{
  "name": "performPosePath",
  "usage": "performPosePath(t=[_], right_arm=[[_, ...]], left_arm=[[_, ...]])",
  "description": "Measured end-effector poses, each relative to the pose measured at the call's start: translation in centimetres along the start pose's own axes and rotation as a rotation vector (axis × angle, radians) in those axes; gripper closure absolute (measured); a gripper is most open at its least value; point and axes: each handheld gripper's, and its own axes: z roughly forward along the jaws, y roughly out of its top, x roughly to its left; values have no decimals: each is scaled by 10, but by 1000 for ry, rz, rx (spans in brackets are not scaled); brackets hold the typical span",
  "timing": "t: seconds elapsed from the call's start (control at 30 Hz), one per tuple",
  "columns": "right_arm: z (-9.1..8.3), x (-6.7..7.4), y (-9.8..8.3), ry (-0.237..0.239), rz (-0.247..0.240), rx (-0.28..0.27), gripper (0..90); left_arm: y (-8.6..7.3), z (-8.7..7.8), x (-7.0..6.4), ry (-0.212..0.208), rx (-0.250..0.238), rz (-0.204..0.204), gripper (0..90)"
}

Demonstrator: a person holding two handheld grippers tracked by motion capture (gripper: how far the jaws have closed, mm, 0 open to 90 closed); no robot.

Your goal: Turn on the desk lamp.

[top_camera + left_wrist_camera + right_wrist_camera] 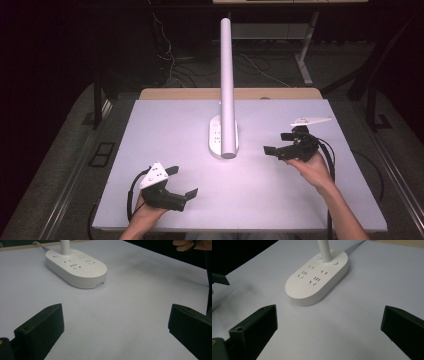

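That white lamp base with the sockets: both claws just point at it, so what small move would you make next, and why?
Probably ease the right gripper forward toward the lamp base. Its jaws stand open and empty, nothing is held, and bare table separates them from the buttons beside the stem.

High view overhead; gripper views low, sharing power strip [77, 270]

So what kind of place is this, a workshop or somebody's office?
Probably a lab recording bench: a white-topped table in a dark room, cables trailing on the floor behind, a desk lamp with built-in sockets, and a person holding a left hand-held gripper and right hand-held gripper.
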Motion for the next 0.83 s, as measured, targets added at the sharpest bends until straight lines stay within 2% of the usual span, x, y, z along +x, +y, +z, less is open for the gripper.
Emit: performPosePath(t=[0.37, 0.53, 0.83], right_arm=[[-23, 17, -37, -16, -20, -18, 1], [-34, 22, -56, -22, -14, -36, 1], [-46, 28, -87, -38, 0, -36, 1]], left_arm=[[0, 0, 0, 1, 1, -1, 0], [0, 0, 0, 2, 1, 2, 0], [1, 1, 0, 0, 4, 3, 0]])
